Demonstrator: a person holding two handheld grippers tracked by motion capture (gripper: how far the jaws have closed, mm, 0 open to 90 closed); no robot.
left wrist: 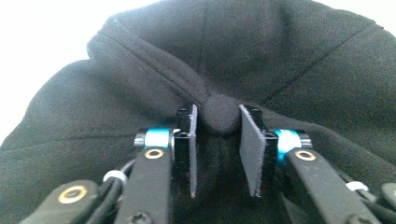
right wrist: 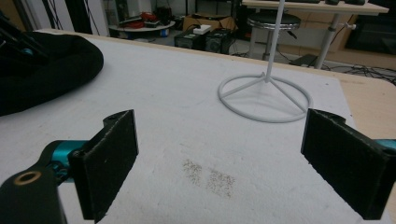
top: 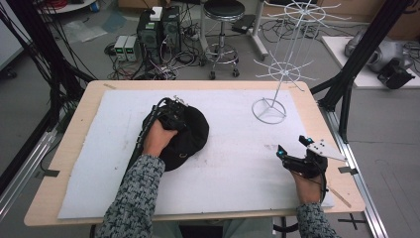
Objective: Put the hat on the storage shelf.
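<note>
A black cap [top: 192, 138] lies on the white mat [top: 237, 173], left of the middle. A hand holds my left gripper [top: 176, 111] down on the cap's crown. In the left gripper view the cap [left wrist: 289, 60] spreads across the frame, and the left gripper [left wrist: 217, 119] has its jaws standing narrowly on either side of the top button [left wrist: 219, 114], a thin gap showing at the left pad. My right gripper [top: 291, 146] hovers wide open over the mat at the right with nothing between its pads [right wrist: 109, 158]. The cap's edge [right wrist: 46, 70] lies far off to its left.
A white wire display stand [top: 269, 110] rises from a ring base [right wrist: 265, 98] at the mat's back right, ahead of the right gripper. The wooden table's edge [top: 64, 148] frames the mat. Behind the table are a stool [top: 224, 29], computer boxes [top: 158, 29] and cables on the floor.
</note>
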